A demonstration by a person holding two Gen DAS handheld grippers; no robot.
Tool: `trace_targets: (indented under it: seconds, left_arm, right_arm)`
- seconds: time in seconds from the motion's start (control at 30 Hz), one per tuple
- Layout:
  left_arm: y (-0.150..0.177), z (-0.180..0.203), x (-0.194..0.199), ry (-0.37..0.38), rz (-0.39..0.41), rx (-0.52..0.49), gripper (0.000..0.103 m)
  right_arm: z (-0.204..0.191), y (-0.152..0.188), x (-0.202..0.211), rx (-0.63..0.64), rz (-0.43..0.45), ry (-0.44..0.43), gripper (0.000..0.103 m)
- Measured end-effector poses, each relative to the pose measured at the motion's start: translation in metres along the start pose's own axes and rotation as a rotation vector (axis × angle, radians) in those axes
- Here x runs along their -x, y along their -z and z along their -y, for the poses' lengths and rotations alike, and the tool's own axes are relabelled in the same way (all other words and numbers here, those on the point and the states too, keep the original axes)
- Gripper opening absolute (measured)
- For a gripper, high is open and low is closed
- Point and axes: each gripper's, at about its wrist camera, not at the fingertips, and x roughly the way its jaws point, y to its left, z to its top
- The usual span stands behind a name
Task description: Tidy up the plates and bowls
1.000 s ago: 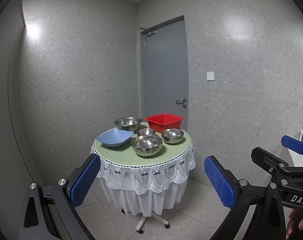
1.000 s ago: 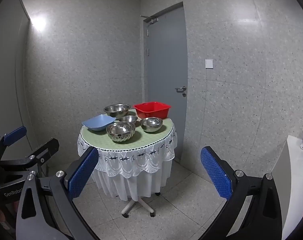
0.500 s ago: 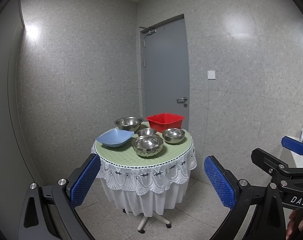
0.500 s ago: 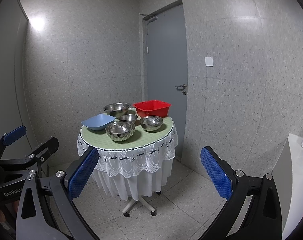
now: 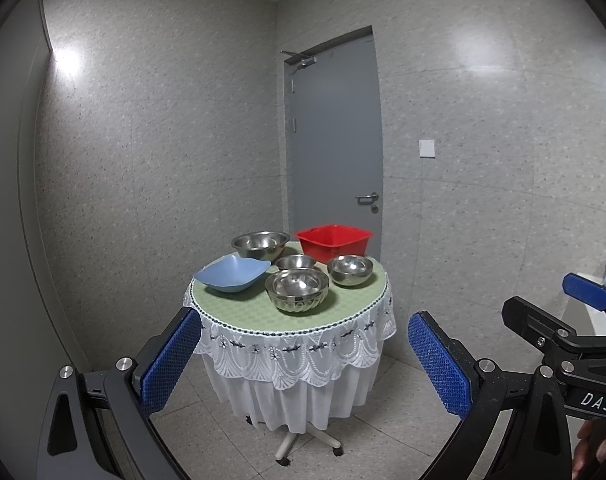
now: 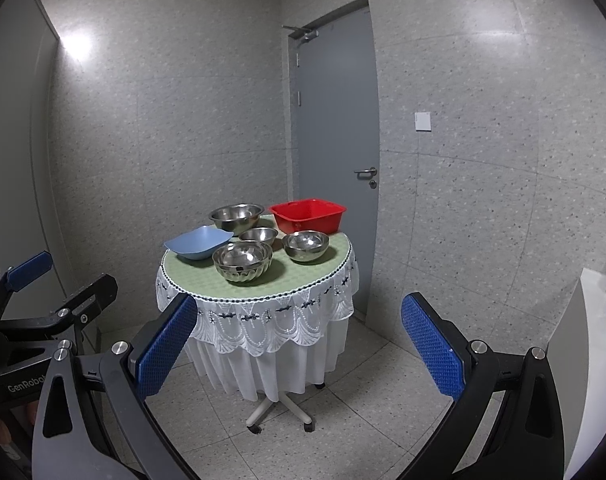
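A small round table with a green top and white lace cloth stands ahead, some way off. On it sit a blue square dish, a red plastic basin and several steel bowls: a large one at the back, a small one in the middle, one at the right and a patterned one in front. My left gripper and right gripper are both open and empty, well short of the table.
A grey door is shut behind the table, in the corner of speckled walls. A white counter stands at the right. The table rests on a wheeled base on a tiled floor.
Both grippers have drifted slightly closer to the table and a little lower; the table sits a bit higher in view. Nothing on the table has moved.
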Motion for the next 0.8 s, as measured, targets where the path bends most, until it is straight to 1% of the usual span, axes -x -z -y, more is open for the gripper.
trace_targets:
  seconds: [0.8]
  left_arm:
    - [-0.003, 0.012, 0.001, -0.016, 0.004, -0.016, 0.102]
  right_arm:
    - [0.007, -0.004, -0.005, -0.009, -0.003, -0.011, 0.103]
